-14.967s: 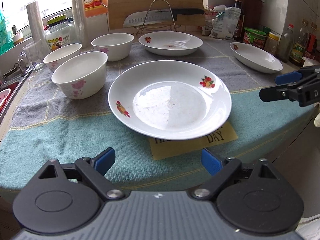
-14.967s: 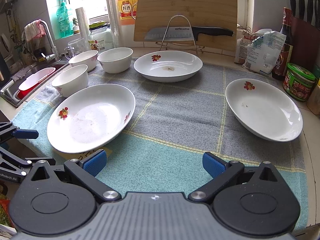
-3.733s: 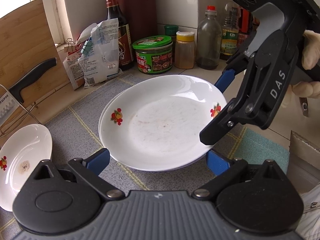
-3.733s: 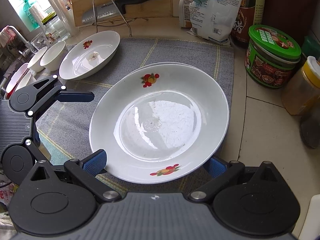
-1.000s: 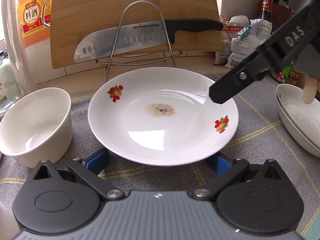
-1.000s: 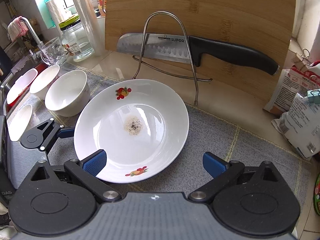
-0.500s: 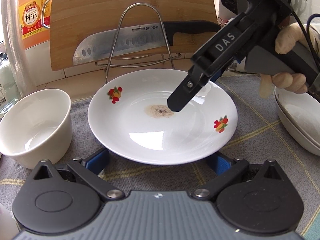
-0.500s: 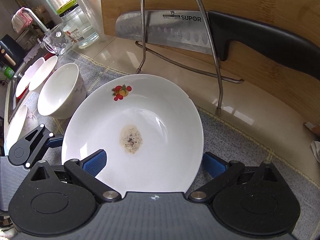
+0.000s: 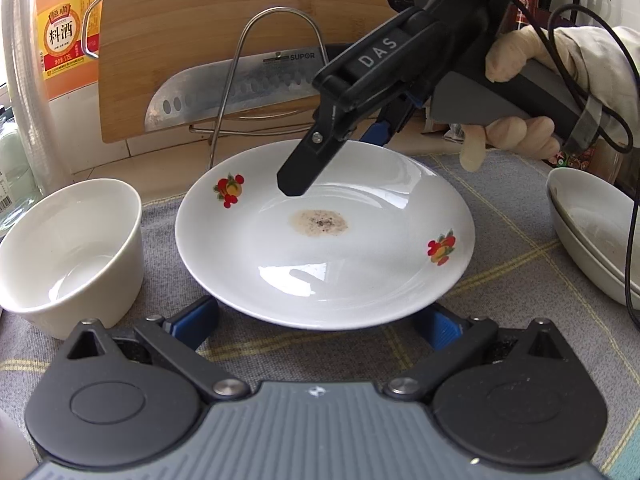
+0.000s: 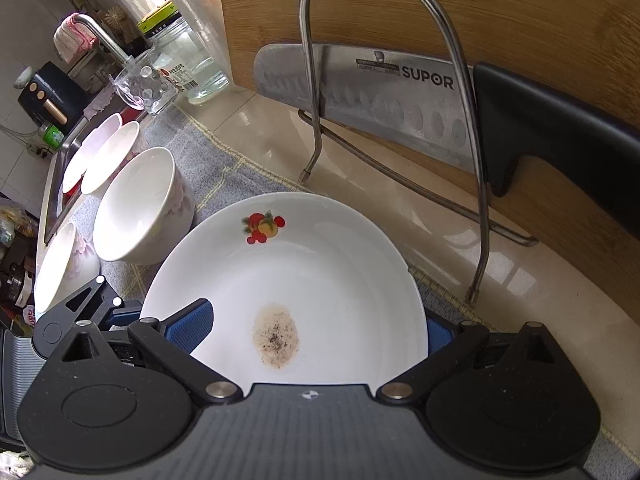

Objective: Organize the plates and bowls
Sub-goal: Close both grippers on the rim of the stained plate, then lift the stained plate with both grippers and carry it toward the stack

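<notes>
A white plate (image 9: pixel 360 272) with fruit prints and a brown stain in its middle lies on the grey cloth. My left gripper (image 9: pixel 316 322) is open, its blue pads either side of the plate's near rim and partly under it. My right gripper (image 9: pixel 336 160) comes in from the far right, tilted down over the plate's far rim. In the right wrist view the same plate (image 10: pixel 320 264) fills the gap of the open right gripper (image 10: pixel 316 332). The left gripper (image 10: pixel 80 312) shows at the plate's left edge. White bowls (image 10: pixel 140 204) stand left of the plate. Two stacked plates (image 9: pixel 588 232) sit at the right.
Just behind the plate a wire rack (image 10: pixel 476 184) holds a large knife (image 10: pixel 384 96) against a wooden cutting board (image 9: pixel 168 40). A white bowl (image 9: pixel 72 252) stands close on the left. A gloved hand (image 9: pixel 516 132) holds the right gripper. A glass mug (image 10: pixel 144 88) and sink (image 10: pixel 60 168) lie far left.
My right gripper has come down and closer over the plate's far rim, so the plate now sits between its fingers. The left gripper and the plate have stayed put.
</notes>
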A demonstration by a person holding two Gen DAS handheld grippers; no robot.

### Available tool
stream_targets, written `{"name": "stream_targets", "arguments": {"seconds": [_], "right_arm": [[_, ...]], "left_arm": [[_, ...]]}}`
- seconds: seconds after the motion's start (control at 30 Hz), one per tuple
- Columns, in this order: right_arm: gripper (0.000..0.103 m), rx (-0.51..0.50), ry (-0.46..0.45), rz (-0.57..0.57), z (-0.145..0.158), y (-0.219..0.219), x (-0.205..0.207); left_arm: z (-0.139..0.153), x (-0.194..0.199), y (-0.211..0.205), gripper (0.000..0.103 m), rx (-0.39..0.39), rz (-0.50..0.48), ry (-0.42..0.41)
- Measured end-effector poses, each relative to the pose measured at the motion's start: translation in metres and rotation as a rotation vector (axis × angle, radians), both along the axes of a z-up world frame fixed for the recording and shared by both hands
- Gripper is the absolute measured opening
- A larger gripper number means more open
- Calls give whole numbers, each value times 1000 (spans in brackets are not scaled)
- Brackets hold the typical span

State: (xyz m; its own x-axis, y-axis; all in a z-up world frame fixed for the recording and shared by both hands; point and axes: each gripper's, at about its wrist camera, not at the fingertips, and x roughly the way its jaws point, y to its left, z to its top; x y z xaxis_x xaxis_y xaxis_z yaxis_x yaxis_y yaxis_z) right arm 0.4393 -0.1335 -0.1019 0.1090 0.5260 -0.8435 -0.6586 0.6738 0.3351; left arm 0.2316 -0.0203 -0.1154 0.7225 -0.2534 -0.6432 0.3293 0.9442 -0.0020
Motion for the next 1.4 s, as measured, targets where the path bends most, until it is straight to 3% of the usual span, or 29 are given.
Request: {"name": "stream_targets", "arguments": {"seconds": [1.0, 1.4], "right_arm": [[103, 6, -17, 23, -1, 8, 5], [103, 14, 32, 38, 0, 7, -6]], "left_arm": [[3, -2, -4, 102, 16, -40, -17], [5, -4, 5, 102, 23, -86, 4]]}}
